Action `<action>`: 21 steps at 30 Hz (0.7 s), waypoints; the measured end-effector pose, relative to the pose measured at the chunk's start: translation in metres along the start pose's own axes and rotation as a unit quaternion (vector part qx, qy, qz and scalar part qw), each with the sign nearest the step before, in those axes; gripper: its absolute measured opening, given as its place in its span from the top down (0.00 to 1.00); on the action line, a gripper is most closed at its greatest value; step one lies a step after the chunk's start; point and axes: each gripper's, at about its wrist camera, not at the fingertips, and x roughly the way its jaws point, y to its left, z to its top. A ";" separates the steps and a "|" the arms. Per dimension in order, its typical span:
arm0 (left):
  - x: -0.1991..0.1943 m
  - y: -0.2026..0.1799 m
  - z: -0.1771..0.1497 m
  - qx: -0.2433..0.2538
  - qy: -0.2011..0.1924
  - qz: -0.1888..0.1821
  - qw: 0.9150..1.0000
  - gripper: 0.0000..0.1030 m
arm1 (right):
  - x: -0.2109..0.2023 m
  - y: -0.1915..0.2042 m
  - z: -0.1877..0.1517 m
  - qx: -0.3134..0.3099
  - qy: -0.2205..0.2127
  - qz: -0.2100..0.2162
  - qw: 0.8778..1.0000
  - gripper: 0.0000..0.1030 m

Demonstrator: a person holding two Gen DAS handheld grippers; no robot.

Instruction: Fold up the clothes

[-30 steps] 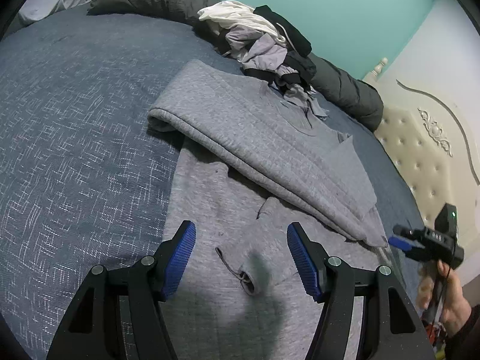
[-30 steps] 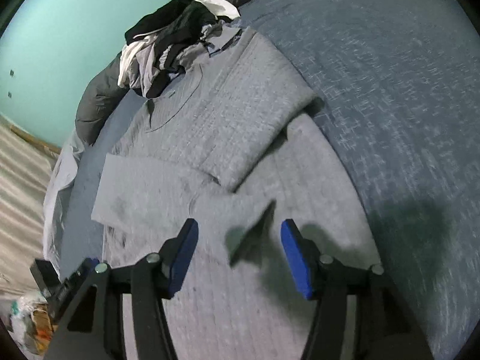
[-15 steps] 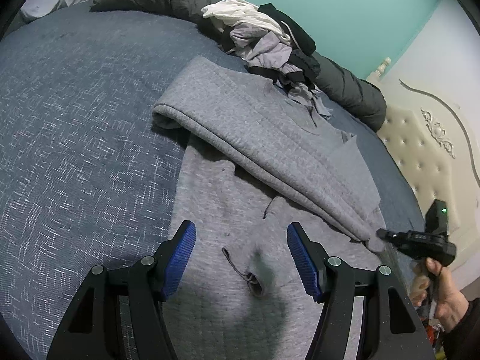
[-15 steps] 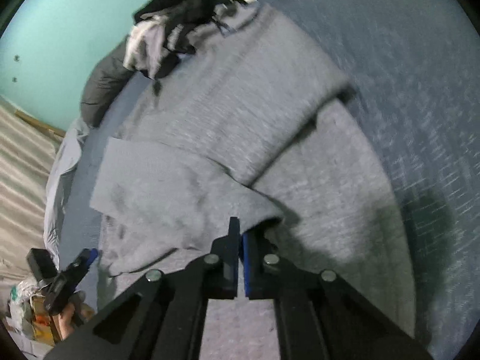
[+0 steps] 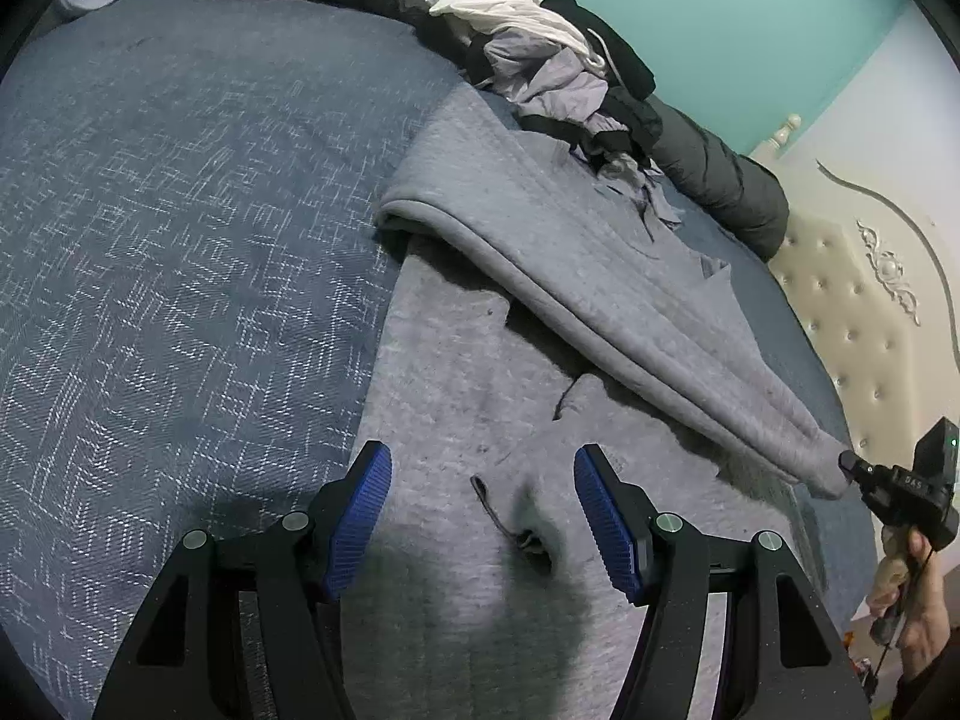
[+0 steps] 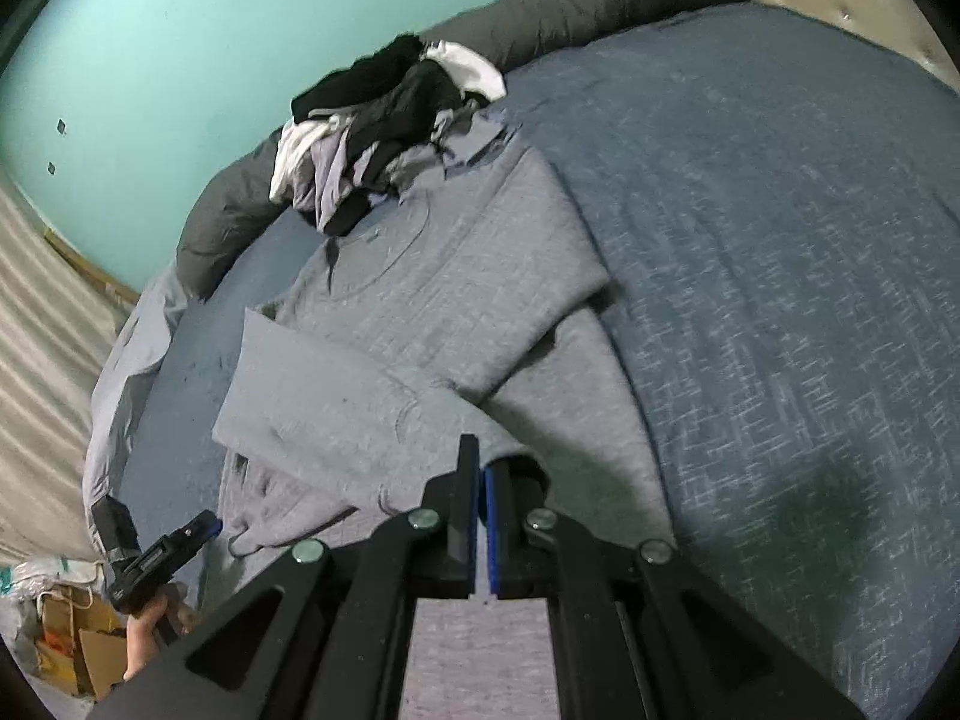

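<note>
Item: grey fleece sweatshirt (image 5: 600, 276), sleeve cuff pinched by right gripper (image 6: 482, 480); left gripper (image 5: 483, 516) spread, empty. Carry the cuff across evenly, avoiding bunching.

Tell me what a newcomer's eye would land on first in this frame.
The grey sweatshirt spread mid-bed on the blue bedspread, one sleeve folded across its body. The right tool is shut on its other sleeve's edge; the left tool hovers open above the hem. Behind, a jumbled clothes pile lies near the teal wall.
</note>
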 end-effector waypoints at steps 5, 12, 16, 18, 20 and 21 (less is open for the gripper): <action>0.002 0.001 0.005 -0.002 0.005 0.000 1.000 0.35 | -0.008 -0.009 0.007 0.003 -0.015 -0.008 1.000 0.99; 0.000 0.011 0.040 0.002 -0.007 0.037 0.999 0.51 | -0.007 -0.024 0.007 0.018 -0.017 -0.008 1.000 0.99; 0.024 0.021 0.067 0.024 0.007 0.056 0.998 0.52 | -0.006 -0.034 0.004 0.029 -0.011 0.002 1.000 0.99; 0.034 0.022 0.077 0.037 0.012 0.053 0.998 0.52 | -0.006 -0.034 0.002 0.022 -0.008 0.004 1.000 0.99; 0.042 0.019 0.086 0.059 0.013 0.060 0.996 0.52 | -0.005 -0.034 0.001 0.021 -0.004 0.006 1.000 0.99; 0.048 0.017 0.090 0.070 0.015 0.065 0.995 0.52 | -0.004 -0.035 0.001 0.021 -0.003 0.007 1.000 0.99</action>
